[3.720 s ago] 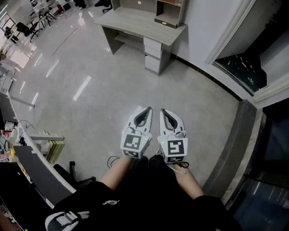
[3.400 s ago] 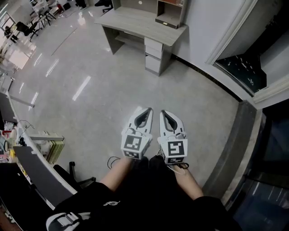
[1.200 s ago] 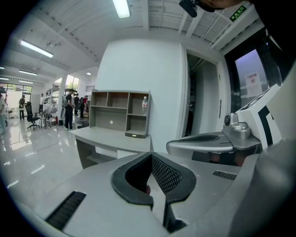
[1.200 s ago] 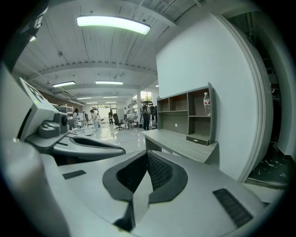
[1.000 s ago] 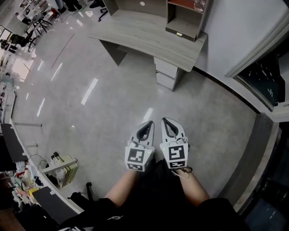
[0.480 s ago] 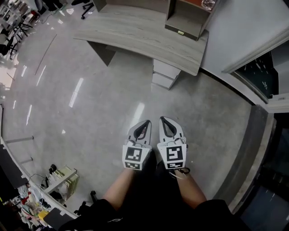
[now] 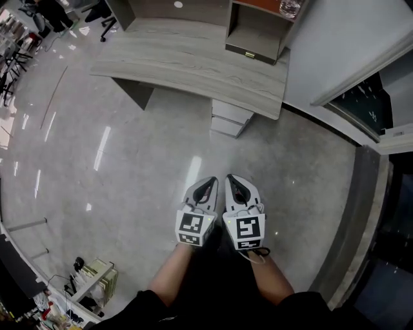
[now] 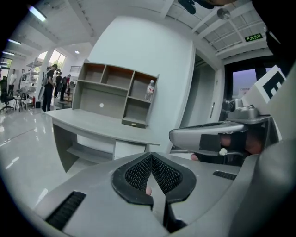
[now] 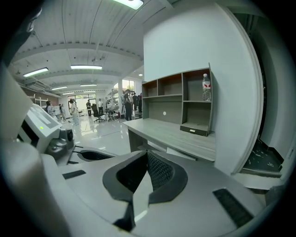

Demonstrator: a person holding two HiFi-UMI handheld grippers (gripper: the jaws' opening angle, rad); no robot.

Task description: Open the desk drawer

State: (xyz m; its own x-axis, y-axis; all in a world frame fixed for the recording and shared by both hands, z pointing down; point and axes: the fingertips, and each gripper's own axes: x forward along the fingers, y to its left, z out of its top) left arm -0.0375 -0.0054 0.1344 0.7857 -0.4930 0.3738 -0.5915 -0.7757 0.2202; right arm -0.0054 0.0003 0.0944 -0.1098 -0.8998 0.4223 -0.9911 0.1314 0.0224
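Our left gripper (image 7: pixel 208 185) and right gripper (image 7: pixel 235 182) are pressed together, empty, well apart from the desk (image 7: pixel 187 63); its drawer (image 7: pixel 228 111) sits under the right-hand end; we should close in, then spread jaws squarely at its front.

Open office: desk (image 7: pixel 193 64), shelf hutch (image 7: pixel 253 31), rolling chairs (image 7: pixel 98 11), polished floor (image 7: pixel 129 174).

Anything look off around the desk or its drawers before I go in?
Nothing stands out. The desk drawers look shut under the desk, the bottle stands upright in the shelf unit, and the left claw and right claw are shut and empty, short of the desk.
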